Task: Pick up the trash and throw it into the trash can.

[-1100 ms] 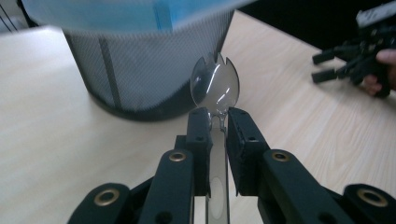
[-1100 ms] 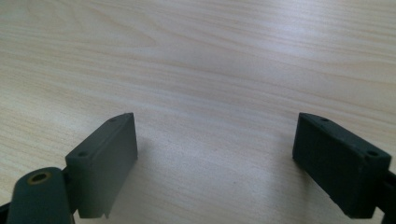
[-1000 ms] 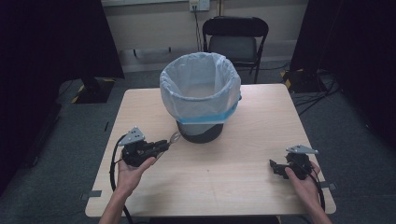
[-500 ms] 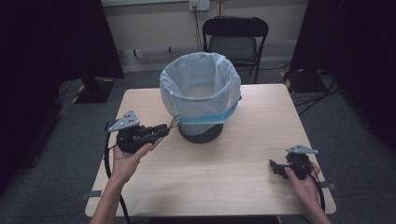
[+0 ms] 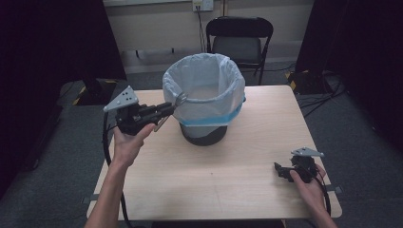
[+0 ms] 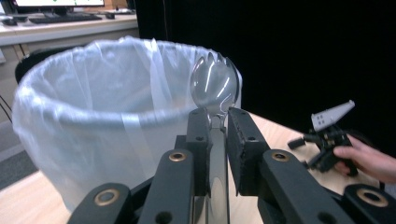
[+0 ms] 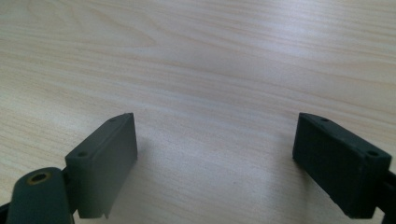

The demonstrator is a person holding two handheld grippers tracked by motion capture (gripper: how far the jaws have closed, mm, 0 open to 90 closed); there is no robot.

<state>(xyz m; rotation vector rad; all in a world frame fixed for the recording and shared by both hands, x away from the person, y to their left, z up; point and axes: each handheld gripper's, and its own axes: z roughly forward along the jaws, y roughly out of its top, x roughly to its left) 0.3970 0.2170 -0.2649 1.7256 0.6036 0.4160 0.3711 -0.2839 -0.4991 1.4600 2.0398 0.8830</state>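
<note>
While the left gripper was raised off the table, its jaws clamped a clear plastic spork, bowl at the near rim of the bag-lined bin. Right gripper rested low on the table, jaws wide, gripping nothing.

Left claw raised, clamped — right claw low, spread wide.

A light wooden table is seen on grey floor. A dark bin, lined with a pale bag, is stood at 12 o'clock from table centre. The right gripper is rested near 4 o'clock.
</note>
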